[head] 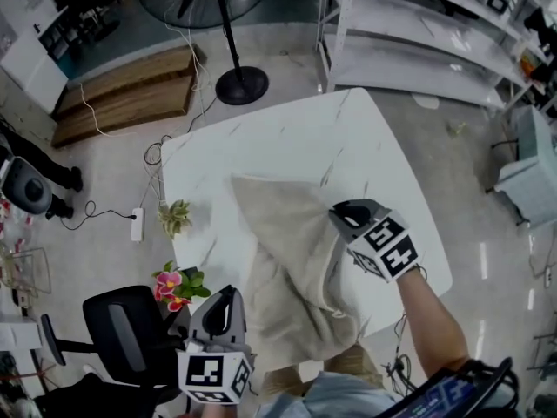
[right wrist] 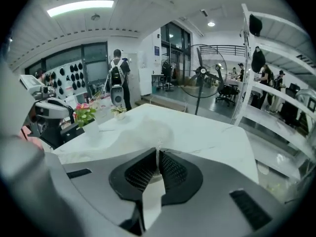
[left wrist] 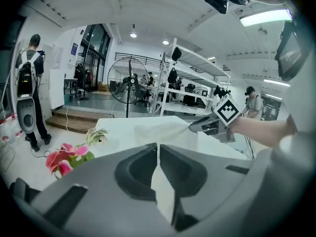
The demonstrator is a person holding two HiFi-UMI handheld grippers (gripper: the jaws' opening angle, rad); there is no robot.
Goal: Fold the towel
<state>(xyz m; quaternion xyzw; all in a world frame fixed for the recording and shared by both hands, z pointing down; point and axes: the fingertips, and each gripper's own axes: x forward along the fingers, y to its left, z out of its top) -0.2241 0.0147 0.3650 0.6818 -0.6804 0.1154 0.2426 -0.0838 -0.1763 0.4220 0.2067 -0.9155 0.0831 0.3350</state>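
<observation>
Just to the left of the left tongs (head: 228,296) stand pink flowers (head: 171,284), near the table (head: 287,138) corner. The left tongs are closed on a thin edge of the towel (head: 287,259), off the near side of the table. Between the two tongs the towel is lifted in a loose ridge. Beyond them its far corner lies flat on the table, and its near part hangs over the near edge. The right tongs (head: 341,212) are also closed on the towel, pinching its right edge above the table.

I think both pinches hold very little cloth, so a quick pull could let one edge slip out. The fold may also come out crooked, because the two tongs hold at unequal places. A sweep of the left tongs to the left could knock over the flowers.
</observation>
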